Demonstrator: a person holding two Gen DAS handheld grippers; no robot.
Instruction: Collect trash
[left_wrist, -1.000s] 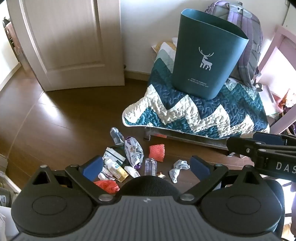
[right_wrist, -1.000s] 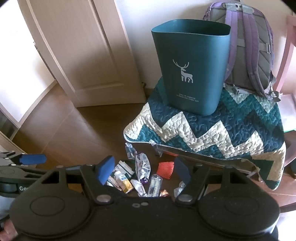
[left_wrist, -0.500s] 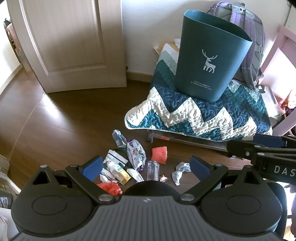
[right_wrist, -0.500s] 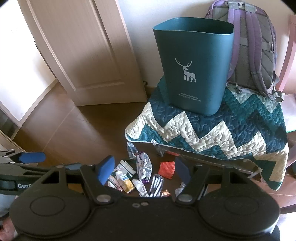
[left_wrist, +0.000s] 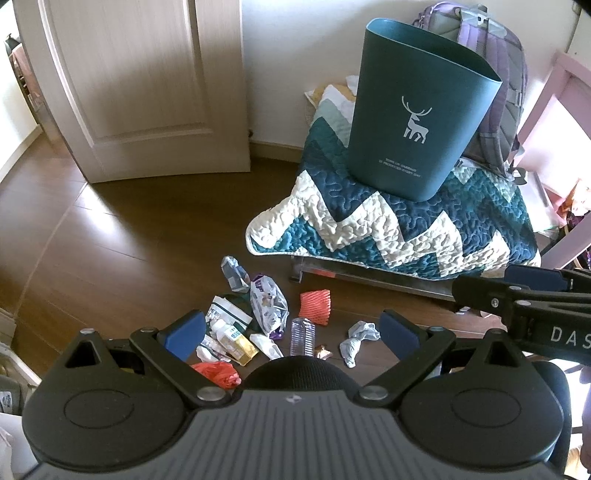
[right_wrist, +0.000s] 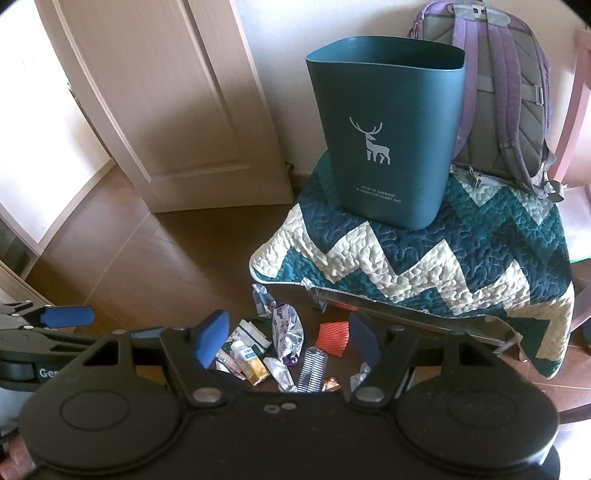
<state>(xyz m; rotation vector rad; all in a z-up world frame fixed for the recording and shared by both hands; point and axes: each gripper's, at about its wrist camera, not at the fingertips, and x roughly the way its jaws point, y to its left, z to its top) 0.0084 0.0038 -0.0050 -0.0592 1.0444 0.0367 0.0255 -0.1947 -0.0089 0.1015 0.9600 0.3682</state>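
Left wrist view: my left gripper (left_wrist: 291, 330) hangs jaws apart and empty above the scattered floor trash (left_wrist: 258, 325), below the tall teal deer-print plastic bin (left_wrist: 417, 110). Right wrist view: my right gripper (right_wrist: 288, 341) gapes too, holding nothing; I reckon collecting hasn't begun.

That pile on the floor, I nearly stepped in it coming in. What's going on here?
Someone holding a gripper in each hand is about to collect trash. The left gripper and right gripper are both open and empty, above the litter: a red mesh sleeve, a crumpled tissue, a small bottle and wrappers. The teal bin stands on the quilt. Nothing is picked up yet.
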